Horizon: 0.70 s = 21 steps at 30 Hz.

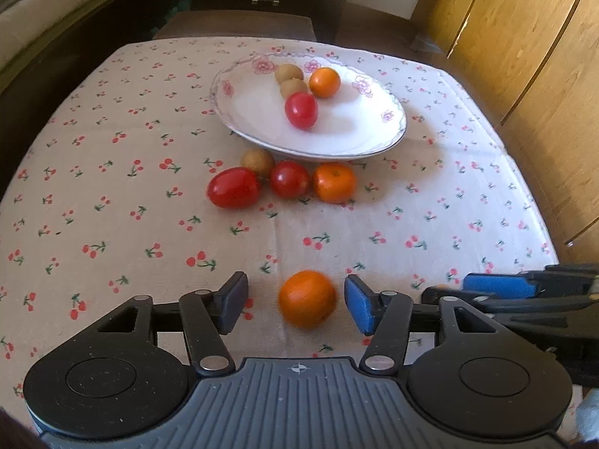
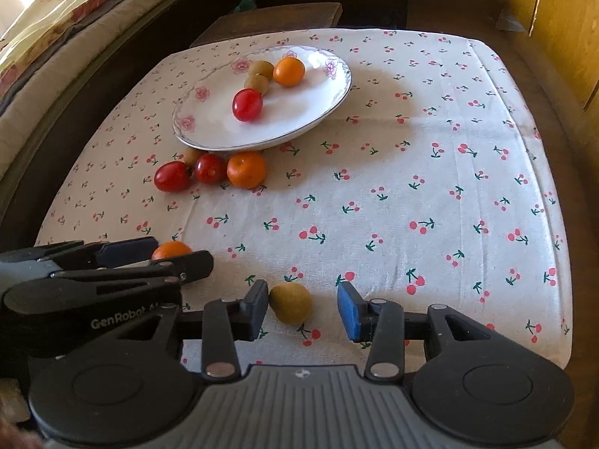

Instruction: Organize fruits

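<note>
**Now Both Claws Sit Open Over Loose Fruit**

Down on the cherry tablecloth [image 1: 112,172], the left gripper [image 1: 295,308] has its two pads spread apart. An orange [image 1: 307,298] sits between them on the cloth. Neither pad touches it, so the claw holds nothing.

The right gripper [image 2: 303,308] is open too. A small brown kiwi [image 2: 291,303] lies between its pads on the cloth. The kiwi sits close against the left pad and has a wide gap to the blue right pad. It is not squeezed.

The two grippers are side by side at the near edge of the table.

Farther away stands a white plate [image 1: 337,138] with pink flowers on its rim. On the plate are two kiwis, an orange fruit [image 1: 324,82] and a red tomato [image 1: 301,110].

Just in front of the plate, on the cloth, four more fruits sit in a bunch: a kiwi, a long tomato [image 1: 234,188], a round tomato [image 1: 289,179] and another orange [image 1: 334,182]. They touch or nearly touch each other.
</note>
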Available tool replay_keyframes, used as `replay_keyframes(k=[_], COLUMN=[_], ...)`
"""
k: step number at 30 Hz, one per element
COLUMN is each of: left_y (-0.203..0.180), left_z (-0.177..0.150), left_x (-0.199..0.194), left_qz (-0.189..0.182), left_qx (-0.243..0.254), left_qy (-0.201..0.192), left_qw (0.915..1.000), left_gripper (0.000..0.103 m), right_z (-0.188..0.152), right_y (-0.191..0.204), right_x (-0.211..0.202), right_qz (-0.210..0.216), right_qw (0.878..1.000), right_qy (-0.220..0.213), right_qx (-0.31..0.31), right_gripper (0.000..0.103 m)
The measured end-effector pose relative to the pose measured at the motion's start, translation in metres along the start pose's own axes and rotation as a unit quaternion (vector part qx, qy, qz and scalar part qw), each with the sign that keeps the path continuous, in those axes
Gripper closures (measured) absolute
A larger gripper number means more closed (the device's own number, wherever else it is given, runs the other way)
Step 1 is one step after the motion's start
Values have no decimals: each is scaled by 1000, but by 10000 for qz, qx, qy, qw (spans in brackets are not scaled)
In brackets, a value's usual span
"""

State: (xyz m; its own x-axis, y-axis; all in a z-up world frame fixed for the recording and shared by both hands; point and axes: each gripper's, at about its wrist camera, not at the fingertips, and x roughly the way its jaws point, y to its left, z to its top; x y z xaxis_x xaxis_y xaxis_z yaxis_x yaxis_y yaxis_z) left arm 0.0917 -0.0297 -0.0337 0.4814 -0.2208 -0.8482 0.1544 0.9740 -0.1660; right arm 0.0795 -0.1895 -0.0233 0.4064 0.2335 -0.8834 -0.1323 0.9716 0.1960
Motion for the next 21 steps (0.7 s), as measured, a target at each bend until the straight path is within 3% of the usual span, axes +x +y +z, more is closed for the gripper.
replay_keyframes(k=[5,9,13,21], left_y=[-8,-9,-7,-7], left_z=[1,0,0,2], left_x=[4,3,-2,-35], left_qz=[111,145,91,4], left_qx=[247,283,189,149], left_qy=[8,36,92,-155], left_qw=[9996,9995,9997,9998], left_gripper=[50,61,62,62], right_z=[-4,-7,-7,-10], right_y=[4,5,6,13], right_x=[3,4,0,-32], right_qz=[55,22,51,52], right_qw=[9999,9998,9998,9995], right_qy=[37,50,29,-302], right_qx=[-129,-185,-168,-26], right_gripper=[75,75,75,75])
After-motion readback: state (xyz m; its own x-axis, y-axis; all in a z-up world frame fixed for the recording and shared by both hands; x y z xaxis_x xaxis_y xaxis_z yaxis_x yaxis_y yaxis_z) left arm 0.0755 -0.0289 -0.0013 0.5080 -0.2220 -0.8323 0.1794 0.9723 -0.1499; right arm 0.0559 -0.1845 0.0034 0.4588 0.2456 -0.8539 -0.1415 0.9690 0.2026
